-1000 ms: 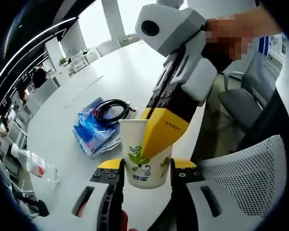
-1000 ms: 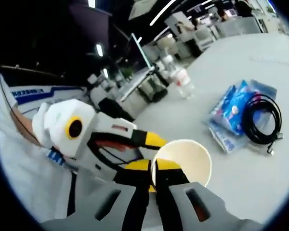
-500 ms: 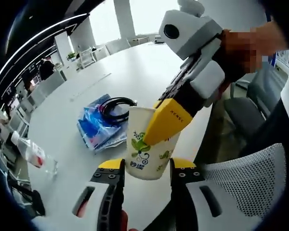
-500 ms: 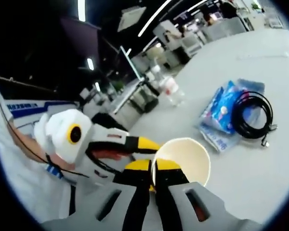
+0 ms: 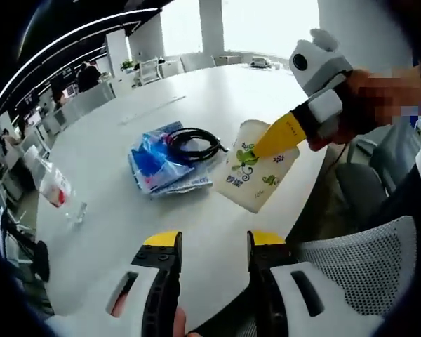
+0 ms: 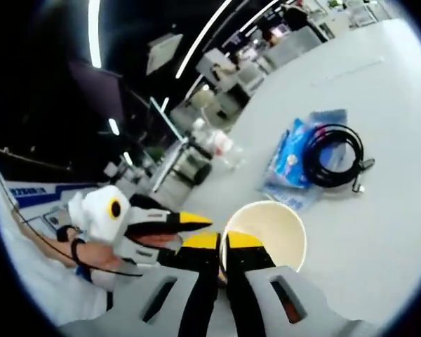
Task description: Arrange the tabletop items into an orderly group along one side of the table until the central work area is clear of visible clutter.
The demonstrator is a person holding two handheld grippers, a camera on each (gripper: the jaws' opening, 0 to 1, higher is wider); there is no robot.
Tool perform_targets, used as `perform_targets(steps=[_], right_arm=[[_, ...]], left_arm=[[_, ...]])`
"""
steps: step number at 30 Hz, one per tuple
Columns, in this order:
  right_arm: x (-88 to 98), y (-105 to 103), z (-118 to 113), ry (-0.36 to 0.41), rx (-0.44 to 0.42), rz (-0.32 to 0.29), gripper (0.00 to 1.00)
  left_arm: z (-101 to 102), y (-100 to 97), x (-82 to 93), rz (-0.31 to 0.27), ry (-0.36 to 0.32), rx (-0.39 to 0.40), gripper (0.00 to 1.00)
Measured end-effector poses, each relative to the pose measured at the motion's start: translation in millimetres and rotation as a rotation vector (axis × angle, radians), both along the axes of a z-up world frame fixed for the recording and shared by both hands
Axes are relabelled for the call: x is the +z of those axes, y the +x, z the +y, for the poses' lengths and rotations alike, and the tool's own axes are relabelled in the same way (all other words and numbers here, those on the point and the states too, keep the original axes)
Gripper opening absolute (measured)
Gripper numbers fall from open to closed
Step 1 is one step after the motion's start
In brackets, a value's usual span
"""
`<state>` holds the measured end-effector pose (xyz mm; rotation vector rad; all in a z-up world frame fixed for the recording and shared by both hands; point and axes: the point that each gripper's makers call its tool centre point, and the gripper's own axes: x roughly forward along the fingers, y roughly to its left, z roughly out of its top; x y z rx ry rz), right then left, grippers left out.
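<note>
Yellow-tipped jaws of the right gripper [image 6: 223, 247] pinch the paper cup's [image 5: 256, 168] rim, carrying it above the table [image 5: 196, 91] toward the tissue packs [image 5: 158, 163] and cable coil [image 5: 194, 144]; the left gripper [image 5: 206, 242] hangs unclenched.

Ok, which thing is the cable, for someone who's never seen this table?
On the big white table, find the flat blue plastic packet near the middle. The cable is the black coil lying on that packet's far end, the only dark, looped thing there, unlike the paper cup held beside it.
</note>
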<state>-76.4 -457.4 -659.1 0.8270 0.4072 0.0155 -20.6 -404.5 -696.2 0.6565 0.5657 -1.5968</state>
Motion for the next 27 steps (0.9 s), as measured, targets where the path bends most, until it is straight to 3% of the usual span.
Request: perform_targets(steps=[10,17,27], right_arm=[[-1.4,-14,-24,-0.013,-0.06,0.015,0.0],[-5.2,-16,-29,-0.021,-0.067,0.032,0.0],[-4.4,8,-30,-0.059,-0.007,0.048,0.0]], left_arm=[[1,42.7,7.2,0.091,-0.053,0.206,0.36],[6,61.0,10.4,0.106,-0.072,0.274,0.37],[16,75.5,10.9,0.135,-0.084,0.337,0.38]])
